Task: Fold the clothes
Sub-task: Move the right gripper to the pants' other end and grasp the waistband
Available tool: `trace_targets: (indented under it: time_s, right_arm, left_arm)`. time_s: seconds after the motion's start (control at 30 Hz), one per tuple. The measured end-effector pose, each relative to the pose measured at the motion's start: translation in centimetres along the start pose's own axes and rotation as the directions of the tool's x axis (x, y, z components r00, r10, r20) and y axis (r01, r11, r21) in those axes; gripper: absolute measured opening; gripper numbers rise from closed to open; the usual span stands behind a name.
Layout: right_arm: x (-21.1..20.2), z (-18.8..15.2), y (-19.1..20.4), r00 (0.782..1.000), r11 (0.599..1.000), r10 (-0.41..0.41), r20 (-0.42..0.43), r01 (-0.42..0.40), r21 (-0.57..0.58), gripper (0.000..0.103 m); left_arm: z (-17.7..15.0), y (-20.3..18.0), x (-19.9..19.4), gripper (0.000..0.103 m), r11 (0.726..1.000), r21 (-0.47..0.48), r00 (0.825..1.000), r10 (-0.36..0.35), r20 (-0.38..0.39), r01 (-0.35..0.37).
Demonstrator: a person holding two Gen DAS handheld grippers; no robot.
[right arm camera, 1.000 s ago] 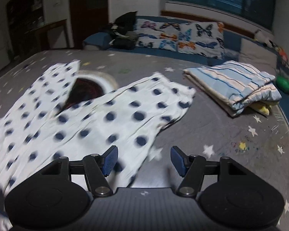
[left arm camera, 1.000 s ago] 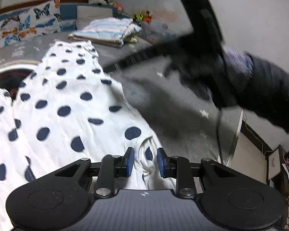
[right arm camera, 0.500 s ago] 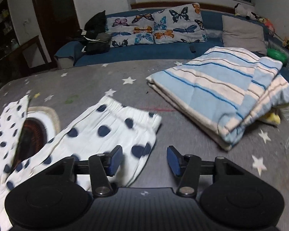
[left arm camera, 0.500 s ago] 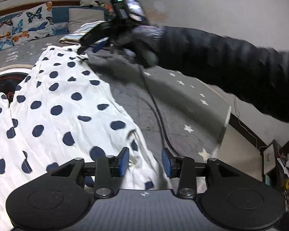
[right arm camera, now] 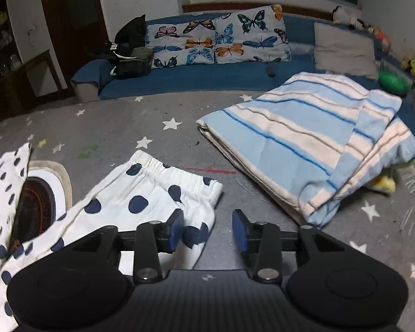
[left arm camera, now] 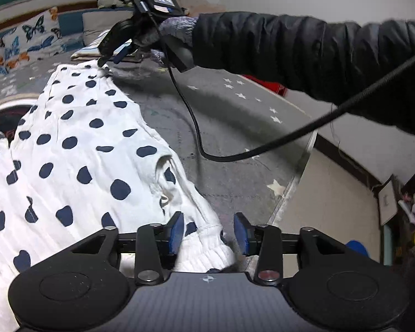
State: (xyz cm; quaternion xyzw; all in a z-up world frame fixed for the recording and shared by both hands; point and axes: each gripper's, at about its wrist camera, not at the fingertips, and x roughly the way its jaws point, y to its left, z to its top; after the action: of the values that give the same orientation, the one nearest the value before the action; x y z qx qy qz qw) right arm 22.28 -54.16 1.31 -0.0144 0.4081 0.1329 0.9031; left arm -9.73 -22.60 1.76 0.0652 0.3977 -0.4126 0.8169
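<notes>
Left gripper [left arm camera: 207, 231] fingers just opening, apart, not pinching; cuff of spotted pants [left arm camera: 77, 149] lies between them. Right gripper [right arm camera: 207, 229] fingers just closing, not yet clenched, pants corner by left finger. Pants spread flat on starry mat [right arm camera: 119, 127]. Striped blanket [right arm camera: 312, 149] beyond right fingers. No fold made yet.

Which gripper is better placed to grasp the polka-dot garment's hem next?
Left. The left gripper straddles the polka-dot garment hem, jaws just opening. The right gripper, jaws closing, has only a corner by one pad.
</notes>
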Motion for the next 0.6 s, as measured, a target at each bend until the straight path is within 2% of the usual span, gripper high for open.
trace_targets:
  time_s: [0.2, 0.4, 0.43, 0.47, 0.53, 0.6]
  right_arm:
    - [0.3, -0.3, 0.0, 1.000, 1.000, 0.022, -0.004, -0.022, 0.015, 0.042]
    - [1.4, -0.3, 0.2, 1.000, 0.999, 0.019, 0.020, -0.019, 0.036, 0.043]
    - [1.5, -0.3, 0.4, 1.000, 0.999, 0.010, 0.025, -0.011, 0.040, 0.039]
    - [1.6, -0.3, 0.6, 1.000, 0.999, 0.003, 0.029, -0.004, 0.038, 0.027]
    - [1.7, -0.3, 0.6, 0.999, 0.999, 0.000, 0.035, -0.002, 0.054, 0.010]
    - [1.7, -0.3, 0.4, 0.999, 0.996, 0.001, 0.037, -0.004, 0.085, 0.007]
  left_arm:
    - [-0.2, -0.5, 1.2, 0.042, 0.999, 0.027, 0.999, 0.038, -0.026, -0.037]
    - [-0.1, 0.2, 1.2, 0.019, 0.999, -0.018, 0.999, 0.037, -0.016, -0.037]
    - [-0.1, 0.3, 1.1, 0.017, 0.999, -0.025, 0.999, 0.033, -0.013, -0.033]
    - [-0.1, 0.4, 1.0, 0.015, 0.999, -0.031, 1.000, 0.031, -0.008, -0.031]
    - [-0.2, 0.4, 0.7, 0.013, 0.999, -0.042, 1.000, 0.029, 0.007, -0.029]
    - [-0.3, 0.6, 0.1, 0.013, 0.998, -0.059, 0.999, 0.029, 0.025, -0.027]
